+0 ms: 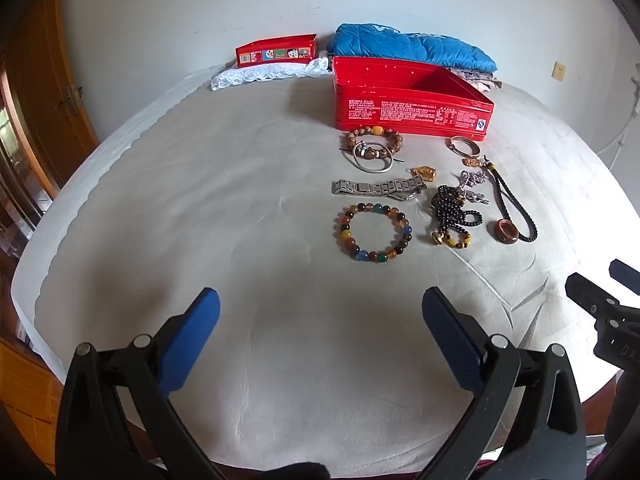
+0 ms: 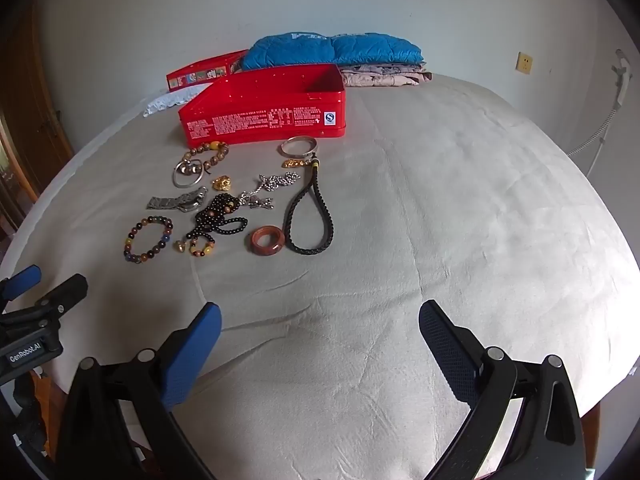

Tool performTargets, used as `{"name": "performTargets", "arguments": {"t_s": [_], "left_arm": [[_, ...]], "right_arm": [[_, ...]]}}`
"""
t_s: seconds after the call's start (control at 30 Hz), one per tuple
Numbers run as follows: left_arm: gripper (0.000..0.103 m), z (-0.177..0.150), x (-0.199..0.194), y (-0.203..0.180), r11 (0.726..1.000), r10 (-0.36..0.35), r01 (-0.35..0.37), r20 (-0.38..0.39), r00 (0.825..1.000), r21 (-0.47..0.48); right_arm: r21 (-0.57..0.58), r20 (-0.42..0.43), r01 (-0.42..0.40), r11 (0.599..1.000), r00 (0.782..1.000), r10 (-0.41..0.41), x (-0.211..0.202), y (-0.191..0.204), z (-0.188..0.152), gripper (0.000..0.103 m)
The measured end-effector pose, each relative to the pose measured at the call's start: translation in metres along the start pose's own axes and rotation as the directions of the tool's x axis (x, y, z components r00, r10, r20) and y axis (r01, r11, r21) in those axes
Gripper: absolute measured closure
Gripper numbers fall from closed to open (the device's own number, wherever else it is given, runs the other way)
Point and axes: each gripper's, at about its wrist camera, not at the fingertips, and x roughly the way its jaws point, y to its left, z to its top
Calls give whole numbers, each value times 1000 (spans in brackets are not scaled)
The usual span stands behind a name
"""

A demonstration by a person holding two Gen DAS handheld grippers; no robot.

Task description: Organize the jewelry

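While my left gripper [image 1: 320, 320] hangs spread and empty above the bed [image 1: 200, 200], its view shows the watch [image 1: 380, 189] lying crosswise near the red tin [image 1: 412, 114], and my right gripper [image 2: 320, 336], equally spread, could snag the tangled black beads [image 2: 218, 216] beside it.

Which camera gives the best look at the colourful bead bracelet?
The left wrist view: the colourful bead bracelet lies near mid-frame, large, every bead distinct. In the right wrist view it is smaller, off towards the left.
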Motion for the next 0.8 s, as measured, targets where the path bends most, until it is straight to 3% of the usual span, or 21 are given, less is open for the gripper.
{"name": "performTargets", "arguments": {"t_s": [0.8], "left_arm": [[3,0,-1,0,1000,0,0,-2,1000,0]], "right_arm": [[0,-2,1,1000,1000,-1,3,1,-1,4]]}}
